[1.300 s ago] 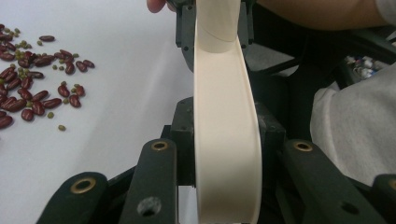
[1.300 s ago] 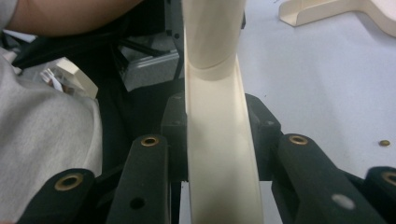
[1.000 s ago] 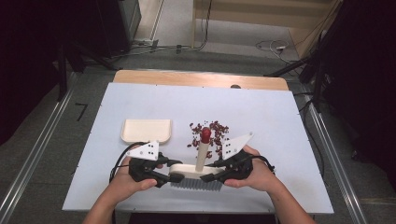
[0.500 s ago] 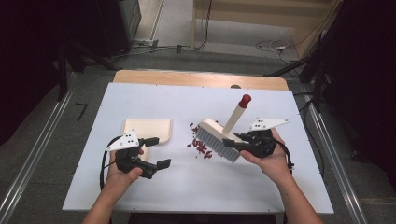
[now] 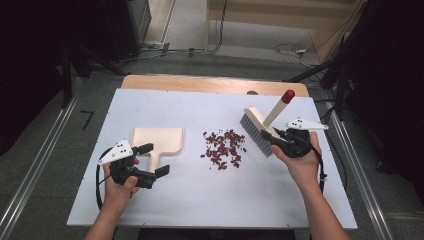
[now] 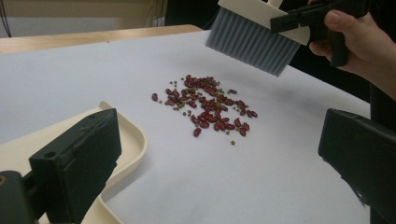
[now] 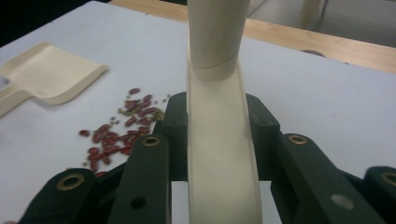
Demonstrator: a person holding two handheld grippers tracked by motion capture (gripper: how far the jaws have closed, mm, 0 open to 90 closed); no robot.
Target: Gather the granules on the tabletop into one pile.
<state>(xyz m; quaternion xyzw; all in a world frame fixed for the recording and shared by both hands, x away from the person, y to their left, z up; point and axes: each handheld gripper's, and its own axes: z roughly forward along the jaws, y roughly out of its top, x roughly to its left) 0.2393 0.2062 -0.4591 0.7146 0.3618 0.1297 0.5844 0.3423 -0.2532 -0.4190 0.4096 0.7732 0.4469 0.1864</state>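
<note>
1. High view: my left gripper [image 5: 154, 161] sits nearest me, jaws wide apart and empty, straddling the dustpan [image 5: 156, 143] handle, whose long axis runs toward me.
2. The beans [image 5: 223, 148] lie mid-table — between pan and brush.
3. My right gripper [image 5: 279, 138] is clamped on the brush [image 5: 258, 128], held clear above the white table [image 5: 200, 190].
4. Beyond: wooden edge, dark room.

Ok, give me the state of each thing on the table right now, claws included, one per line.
Brush: clamped by the base of its handle, lifted off the table, bristles tilted down toward the beans.
Dustpan: flat on the table, empty, not gripped.
Beans: loose pile on the table between dustpan and brush.
Left claw: open, around the dustpan's handle.
Right claw: shut on the brush.
</note>
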